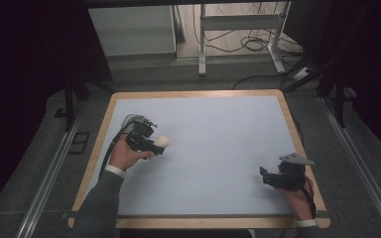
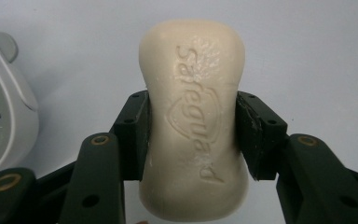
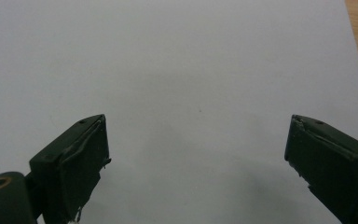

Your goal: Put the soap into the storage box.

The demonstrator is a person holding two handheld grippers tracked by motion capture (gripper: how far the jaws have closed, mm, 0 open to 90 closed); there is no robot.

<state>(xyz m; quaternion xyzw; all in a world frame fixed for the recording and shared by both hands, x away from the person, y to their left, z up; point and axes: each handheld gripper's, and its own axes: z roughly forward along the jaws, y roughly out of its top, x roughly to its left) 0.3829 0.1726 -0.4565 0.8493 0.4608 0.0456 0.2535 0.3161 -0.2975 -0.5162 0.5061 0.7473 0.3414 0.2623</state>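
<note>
gripping cream oval soap bar [image 2: 193,116] across its waist, left gripper [image 2: 192,135]; bar's long axis runs along jaws, tip fwd. right gripper [image 3: 196,158] wide, empty, well apart on pale blue table mat [image 1: 218,134].

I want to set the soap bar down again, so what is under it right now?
Under the soap bar, clamped in the left tongs, only the pale blue table top shows, with a white ribbed object off to one side. The patch directly beneath the bar is covered.
</note>
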